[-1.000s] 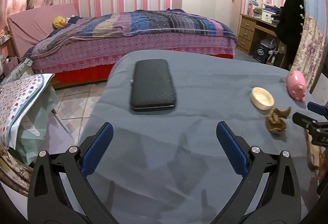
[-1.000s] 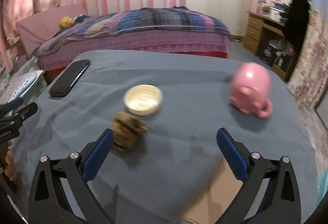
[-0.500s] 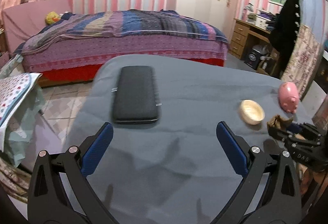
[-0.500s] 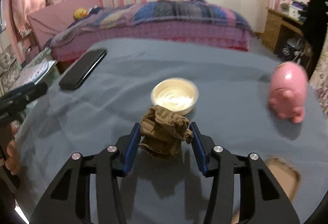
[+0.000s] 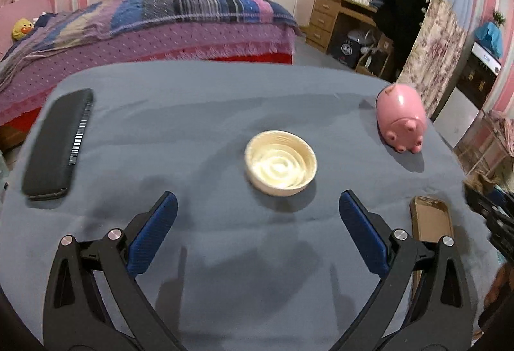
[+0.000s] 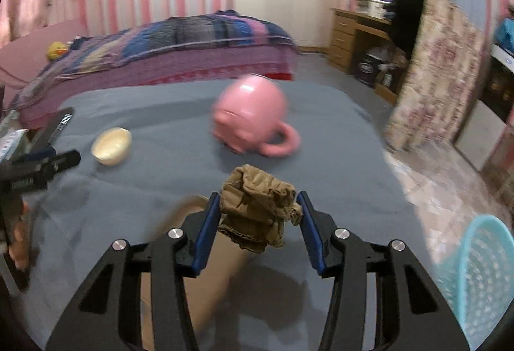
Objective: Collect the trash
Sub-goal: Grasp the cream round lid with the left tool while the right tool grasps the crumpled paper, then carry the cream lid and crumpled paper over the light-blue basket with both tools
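Note:
A crumpled brown paper wad (image 6: 257,213) is clamped between the blue pads of my right gripper (image 6: 258,206), which is shut on it and holds it just above the grey-clothed table (image 6: 337,158). A flat brown cardboard piece (image 6: 205,254) lies under that gripper. In the left wrist view my left gripper (image 5: 257,200) stands open with nothing between its fingers, just in front of a cream bowl (image 5: 280,162). The right gripper (image 5: 491,209) with the wad (image 5: 482,180) shows blurred at that view's right edge, beyond the cardboard piece (image 5: 430,219).
A pink pig mug (image 6: 250,116) lies on the table beyond the wad. A black case (image 5: 57,145) lies at the table's left side. A light blue mesh basket (image 6: 478,280) stands on the floor off the table's right edge. A bed stands behind the table.
My right gripper closed on the brown wad and carried it to the right, toward the pig mug's side. My left gripper swung right, from the black case to the cream bowl.

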`<state>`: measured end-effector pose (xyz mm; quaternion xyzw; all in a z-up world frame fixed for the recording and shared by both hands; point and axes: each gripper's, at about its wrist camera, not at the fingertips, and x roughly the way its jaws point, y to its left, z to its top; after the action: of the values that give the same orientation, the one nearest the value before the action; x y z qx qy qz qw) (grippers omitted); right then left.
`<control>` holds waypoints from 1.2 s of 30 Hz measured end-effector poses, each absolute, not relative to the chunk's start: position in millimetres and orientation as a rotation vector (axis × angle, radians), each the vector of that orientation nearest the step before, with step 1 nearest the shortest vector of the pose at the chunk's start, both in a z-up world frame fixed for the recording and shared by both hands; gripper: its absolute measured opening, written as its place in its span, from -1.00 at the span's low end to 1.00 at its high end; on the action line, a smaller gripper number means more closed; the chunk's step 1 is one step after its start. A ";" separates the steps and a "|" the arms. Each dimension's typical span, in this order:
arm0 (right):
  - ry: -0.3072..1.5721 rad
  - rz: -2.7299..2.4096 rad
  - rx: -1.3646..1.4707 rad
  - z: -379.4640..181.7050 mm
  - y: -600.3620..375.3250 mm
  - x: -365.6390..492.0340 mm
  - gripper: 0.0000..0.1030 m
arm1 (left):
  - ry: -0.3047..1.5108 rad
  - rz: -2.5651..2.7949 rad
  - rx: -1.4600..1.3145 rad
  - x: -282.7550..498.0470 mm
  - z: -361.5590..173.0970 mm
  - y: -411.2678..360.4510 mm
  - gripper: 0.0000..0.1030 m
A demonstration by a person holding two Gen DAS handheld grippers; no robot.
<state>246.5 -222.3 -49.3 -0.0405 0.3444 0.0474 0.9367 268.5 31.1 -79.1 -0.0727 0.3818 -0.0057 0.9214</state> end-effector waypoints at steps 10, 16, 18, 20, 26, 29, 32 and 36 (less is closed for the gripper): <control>0.699 0.034 0.025 -56.1 -284.4 251.5 -0.06 | 0.882 0.011 -0.111 323.0 -97.0 4.6 0.59; 0.678 0.020 0.023 -50.4 -298.3 241.2 -0.06 | 0.875 0.026 -0.097 323.4 -94.2 3.6 0.18; 0.670 0.015 0.037 -45.4 -304.2 236.1 -0.06 | 0.874 0.030 -0.100 322.0 -93.6 5.4 0.18; 0.662 0.006 0.057 -40.0 -312.0 229.8 -0.06 | 0.865 0.038 -0.095 317.4 -89.6 4.5 0.18; 0.635 -0.063 0.058 -25.0 -341.2 196.8 -0.06 | 0.759 -0.001 -0.044 277.0 -56.2 -20.1 0.18; 0.624 -0.092 0.058 -23.4 -353.4 186.0 -0.06 | 0.716 -0.052 -0.047 256.0 -37.8 -41.6 0.18; 0.613 -0.119 0.050 -21.3 -373.2 179.1 -0.06 | 0.671 -0.098 -0.047 238.7 -20.8 -68.0 0.18; 0.601 -0.141 0.070 -17.7 -400.0 169.8 -0.06 | 0.618 -0.161 -0.031 220.7 -3.1 -108.1 0.18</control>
<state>169.8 -400.0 -17.7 0.0347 0.2958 -0.0694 0.9521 220.7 -108.1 -3.1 -0.0154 0.3039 -0.0790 0.9493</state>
